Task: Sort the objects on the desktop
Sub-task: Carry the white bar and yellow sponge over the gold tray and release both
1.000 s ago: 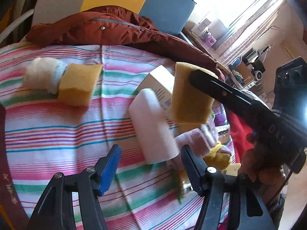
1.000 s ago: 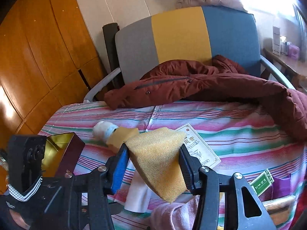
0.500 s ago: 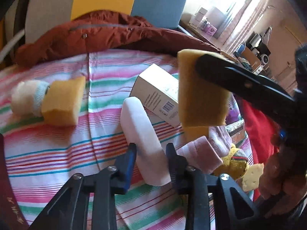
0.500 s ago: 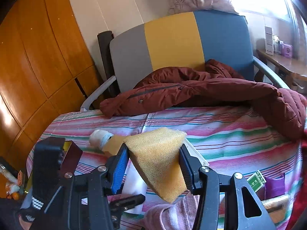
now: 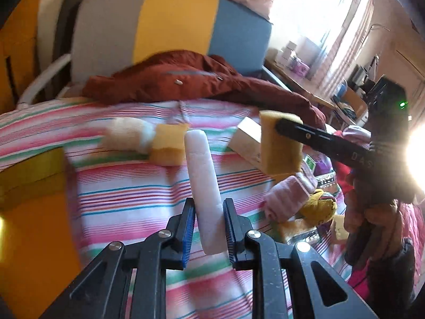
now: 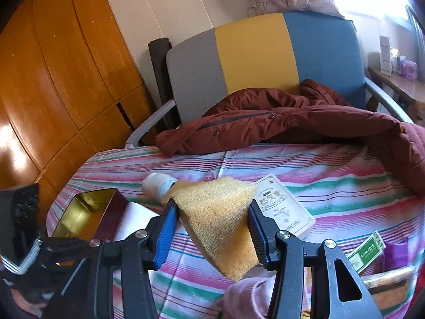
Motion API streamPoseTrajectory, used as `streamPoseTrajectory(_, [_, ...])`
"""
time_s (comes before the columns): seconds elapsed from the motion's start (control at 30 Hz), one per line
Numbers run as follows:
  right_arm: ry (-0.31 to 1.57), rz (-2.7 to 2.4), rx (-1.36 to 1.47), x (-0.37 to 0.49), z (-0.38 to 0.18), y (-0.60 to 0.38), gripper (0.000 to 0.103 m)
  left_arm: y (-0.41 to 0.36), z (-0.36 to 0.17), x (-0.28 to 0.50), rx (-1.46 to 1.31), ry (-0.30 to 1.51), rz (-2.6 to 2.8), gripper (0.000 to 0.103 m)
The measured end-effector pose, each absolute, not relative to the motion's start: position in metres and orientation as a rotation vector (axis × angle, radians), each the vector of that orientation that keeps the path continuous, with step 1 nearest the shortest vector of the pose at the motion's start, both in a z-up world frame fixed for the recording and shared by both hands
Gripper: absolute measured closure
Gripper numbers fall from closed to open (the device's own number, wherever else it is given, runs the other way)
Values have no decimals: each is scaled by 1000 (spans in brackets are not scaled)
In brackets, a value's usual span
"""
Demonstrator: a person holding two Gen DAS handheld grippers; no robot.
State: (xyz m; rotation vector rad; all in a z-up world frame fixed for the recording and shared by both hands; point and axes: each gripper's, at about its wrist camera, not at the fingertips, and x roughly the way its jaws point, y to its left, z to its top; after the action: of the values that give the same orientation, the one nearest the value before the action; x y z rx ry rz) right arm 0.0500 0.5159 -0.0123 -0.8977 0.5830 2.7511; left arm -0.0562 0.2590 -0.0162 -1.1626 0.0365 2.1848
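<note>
The left hand-held gripper [image 5: 206, 226] has just closed its jaws on a white foam bar [image 5: 203, 186]: the blue pads press both sides of the bar near its lower end, and the rest of it sticks out away from the camera, above the striped cloth [image 5: 127, 194] that covers the surface. The left wrist view is blurred at its edges.

The right hand-held gripper [image 6: 212, 231] is partly closed on a yellow sponge [image 6: 220, 223], squeezed between its two pads with one corner hanging down below them. In the left wrist view this same sponge shows to the right of the white bar, clamped at the tip of a black finger, with a gloved hand [image 5: 372, 220] on the handle further right.

Beyond the white bar, a second yellow sponge [image 5: 168, 147] lies on the cloth, touching a rolled white bandage [image 5: 127, 134] on its left. A cream carton [image 6: 284, 210] lies flat on the cloth behind and to the right of the held sponge. At the near left an open gold-lined tin [image 6: 87, 212] stands on the cloth. Near right, below the held sponge, are a pink rolled cloth [image 5: 289, 196], a yellow knitted item [image 5: 318, 206] and a small green packet [image 6: 368, 251], close together. At the far edge a rust-red jacket [image 6: 279, 125] is draped over the cloth in front of a chair [image 6: 249, 55] with grey, yellow and blue panels.
</note>
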Motion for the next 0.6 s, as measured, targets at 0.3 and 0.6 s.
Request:
streamPoseTrajectory(0.3, [615, 2839, -966, 29, 0, 467, 51, 171, 6, -50, -1111, 36, 2350, 82])
streamPoseTrajectory(0.6, [666, 2980, -1044, -6, 17, 379, 50, 82, 0, -52, -1132, 26, 2560, 82])
